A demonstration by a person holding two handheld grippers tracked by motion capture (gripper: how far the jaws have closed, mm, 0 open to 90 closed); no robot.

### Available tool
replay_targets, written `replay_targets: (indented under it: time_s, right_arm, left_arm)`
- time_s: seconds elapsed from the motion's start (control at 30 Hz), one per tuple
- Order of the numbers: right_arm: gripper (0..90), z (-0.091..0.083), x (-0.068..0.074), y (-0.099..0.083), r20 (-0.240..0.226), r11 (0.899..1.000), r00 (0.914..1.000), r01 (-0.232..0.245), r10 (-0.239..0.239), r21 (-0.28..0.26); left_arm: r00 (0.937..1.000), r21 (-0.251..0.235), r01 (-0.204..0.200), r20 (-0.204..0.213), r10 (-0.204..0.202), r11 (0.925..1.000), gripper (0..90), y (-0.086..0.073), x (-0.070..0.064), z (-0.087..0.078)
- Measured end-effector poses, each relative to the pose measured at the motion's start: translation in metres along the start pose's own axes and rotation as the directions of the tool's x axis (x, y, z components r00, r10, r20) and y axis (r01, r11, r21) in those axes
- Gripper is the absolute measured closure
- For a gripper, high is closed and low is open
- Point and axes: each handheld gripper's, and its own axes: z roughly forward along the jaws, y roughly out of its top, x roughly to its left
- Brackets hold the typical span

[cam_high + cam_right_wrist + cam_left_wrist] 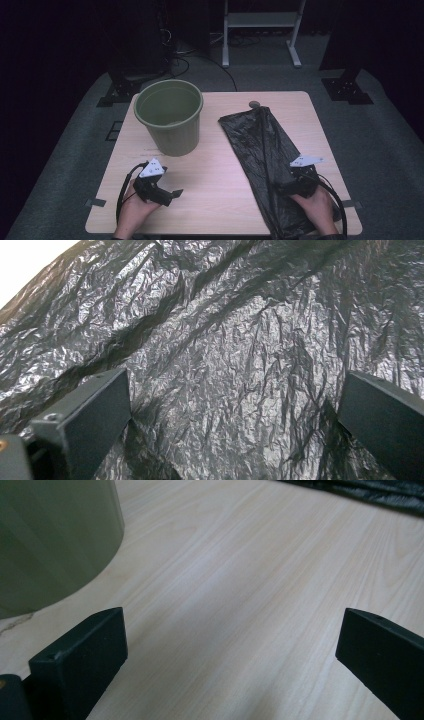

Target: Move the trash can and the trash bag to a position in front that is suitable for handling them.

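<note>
I can read no text, label, brand or number anywhere here. The green bucket (170, 116) carries no print on the wall I see, and its side in the left gripper view (52, 540) is plain too. The black bag (265, 160) is bare crinkled plastic up close (225, 365). The grey plate on the left gripper (172, 194) has a few small dark marks, as does the one on the right gripper (292, 187); they may be dots or screws, too small for me to read.
</note>
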Motion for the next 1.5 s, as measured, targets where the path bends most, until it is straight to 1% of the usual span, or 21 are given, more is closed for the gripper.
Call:
replay_targets:
  time_s: [0.07, 0.17, 0.33, 0.53, 0.57, 0.63, 0.7, 0.73, 0.8, 0.87, 0.9, 0.97, 1.03, 1.13, 1.23, 1.27, 1.33, 1.37, 1.43, 1.47, 1.5]
  right_arm:
    - [0.0, 0.000, 0.000, 0.000, 0.000, 1.000, 1.0000, 0.000, 0.000, 0.000]
    - [0.0, 0.000, 0.000, 0.000, 0.000, 1.000, 1.0000, 0.000, 0.000, 0.000]
    - [0.0, 0.000, 0.000, 0.000, 0.000, 1.000, 1.0000, 0.001, -0.001, 0.000]
    - [0.0, 0.000, 0.000, 0.000, 0.001, 1.000, 1.0000, 0.000, 0.000, 0.000]
    - [0.0, 0.000, 0.000, 0.000, 0.001, 1.000, 1.0000, -0.001, 0.001, 0.000]
    - [0.0, 0.000, 0.000, 0.000, 0.001, 1.000, 1.0000, -0.001, 0.001, 0.000]
    - [0.0, 0.000, 0.000, 0.000, 0.001, 1.000, 1.0000, -0.001, 0.001, 0.000]
    - [0.0, 0.000, 0.000, 0.000, 0.001, 1.000, 1.0000, -0.001, 0.001, 0.000]
    - [0.0, 0.000, 0.000, 0.000, 0.001, 1.000, 1.0000, -0.001, 0.001, 0.000]
    - [0.0, 0.000, 0.000, 0.000, 0.001, 1.000, 1.0000, -0.001, 0.001, 0.000]
    - [0.0, 0.000, 0.000, 0.000, 0.001, 1.000, 1.0000, -0.001, 0.001, 0.000]
    - [0.0, 0.000, 0.000, 0.000, 0.001, 1.000, 1.0000, -0.001, 0.001, 0.000]
    - [0.0, 0.000, 0.000, 0.000, 0.001, 1.000, 1.0000, -0.001, 0.001, 0.000]
    - [0.0, 0.000, 0.000, 0.000, 0.001, 1.000, 1.0000, -0.001, 0.001, 0.000]
    - [0.0, 0.000, 0.000, 0.000, 0.001, 1.000, 1.0000, -0.001, 0.001, 0.000]
    - [0.0, 0.000, 0.000, 0.000, 0.001, 1.000, 1.0000, -0.001, 0.001, 0.000]
    - [0.0, 0.000, 0.000, 0.000, 0.001, 1.000, 1.0000, -0.001, 0.001, 0.000]
    - [0.0, 0.000, 0.000, 0.000, 0.001, 1.000, 1.0000, -0.001, 0.001, 0.000]
    - [0.0, 0.000, 0.000, 0.000, 0.001, 1.000, 1.0000, -0.001, 0.001, 0.000]
    - [0.0, 0.000, 0.000, 0.000, 0.001, 1.000, 1.0000, -0.001, 0.001, 0.000]
    - [0.0, 0.000, 0.000, 0.000, 0.001, 1.000, 1.0000, -0.001, 0.001, 0.000]
  left_arm:
    - [1.0000, -0.003, 0.001, -0.004, -0.001, 1.0000, 0.0, 0.002, 0.000, -0.002]
    - [0.9998, -0.027, 0.009, -0.020, -0.009, 0.9996, 0.0, 0.013, 0.001, -0.011]
    - [0.9993, -0.033, 0.013, -0.034, -0.015, 0.9994, 0.0, 0.026, 0.004, -0.022]
    - [0.9984, -0.040, 0.018, -0.052, -0.020, 0.9991, 0.0, 0.043, 0.011, -0.039]
    - [0.9981, -0.043, 0.022, -0.057, -0.024, 0.9988, 0.0, 0.050, 0.015, -0.045]
    - [0.9979, -0.045, 0.023, -0.060, -0.026, 0.9987, 0.0, 0.053, 0.016, -0.047]
    - [0.9967, -0.043, 0.024, -0.077, -0.028, 0.9988, 0.0, 0.063, 0.020, -0.055]
    - [0.9967, -0.043, 0.024, -0.077, -0.028, 0.9988, 0.0, 0.063, 0.020, -0.055]
    - [0.9960, -0.050, 0.024, -0.085, -0.028, 0.9985, 0.0, 0.073, 0.022, -0.063]
    - [0.9962, -0.051, 0.022, -0.082, -0.026, 0.9984, 0.0, 0.077, 0.023, -0.066]
    - [0.9965, -0.059, 0.020, -0.080, -0.024, 0.9981, 0.3, 0.081, 0.023, -0.069]
    - [0.9954, -0.073, 0.019, -0.093, -0.026, 0.9971, 0.3, 0.091, 0.026, -0.079]
    - [0.9949, -0.079, 0.021, -0.097, -0.028, 0.9967, 0.3, 0.094, 0.027, -0.082]
    - [0.9924, -0.089, 0.027, -0.117, -0.037, 0.9956, 0.3, 0.104, 0.032, -0.090]
    - [0.9897, -0.089, 0.033, -0.136, -0.045, 0.9954, 0.3, 0.111, 0.038, -0.093]
    - [0.9877, -0.090, 0.036, -0.148, -0.049, 0.9953, 0.3, 0.116, 0.043, -0.094]
    - [0.9866, -0.089, 0.035, -0.156, -0.049, 0.9954, 0.3, 0.118, 0.045, -0.095]
    - [0.9843, -0.087, 0.041, -0.168, -0.056, 0.9954, 0.3, 0.123, 0.051, -0.095]
    - [0.9831, -0.090, 0.039, -0.175, -0.054, 0.9952, 0.3, 0.125, 0.054, -0.096]
    - [0.9807, -0.097, 0.044, -0.186, -0.062, 0.9943, 0.3, 0.130, 0.060, -0.097]
    - [0.9807, -0.097, 0.044, -0.186, -0.062, 0.9943, 0.3, 0.130, 0.060, -0.097]
